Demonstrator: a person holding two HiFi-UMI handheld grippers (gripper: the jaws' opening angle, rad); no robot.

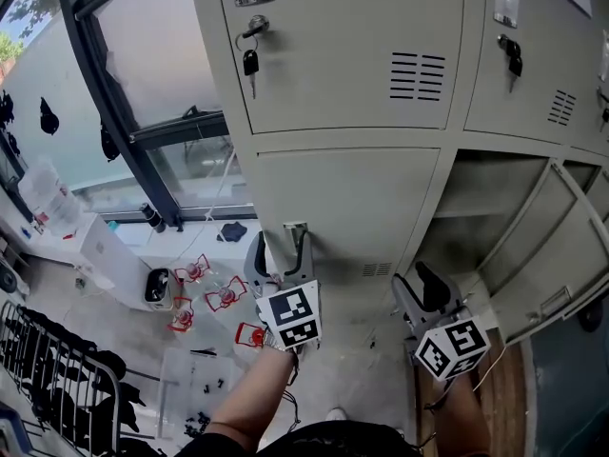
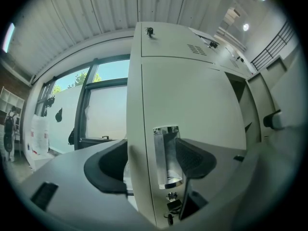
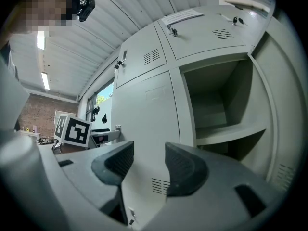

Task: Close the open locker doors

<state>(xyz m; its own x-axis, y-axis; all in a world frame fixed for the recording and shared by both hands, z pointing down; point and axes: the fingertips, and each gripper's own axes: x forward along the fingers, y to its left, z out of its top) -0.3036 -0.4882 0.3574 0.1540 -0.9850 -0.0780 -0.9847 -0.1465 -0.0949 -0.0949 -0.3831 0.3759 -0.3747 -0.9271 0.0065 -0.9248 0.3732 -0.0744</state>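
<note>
A bank of pale grey lockers (image 1: 343, 55) fills the head view. The lower left door (image 1: 343, 208) lies flush in its frame. My left gripper (image 1: 282, 255) is open and straddles that door's left edge, with one pad (image 2: 192, 160) beside the chrome recessed handle (image 2: 166, 153) and the other pad (image 2: 113, 165) off the locker's side. The neighbouring lower compartment (image 1: 485, 198) stands open, its door (image 1: 547, 246) swung out to the right. My right gripper (image 1: 421, 288) hangs in front of it, open and holding nothing. In the right gripper view (image 3: 147, 162) it faces the open compartment (image 3: 221, 100).
The upper doors are closed, with keys (image 1: 250, 62) hanging in their locks. A dark-framed window (image 1: 143, 112) stands left of the lockers. On the floor below lie several red-and-white objects (image 1: 214, 298), a white box (image 1: 105, 250) and a black wire rack (image 1: 57, 388).
</note>
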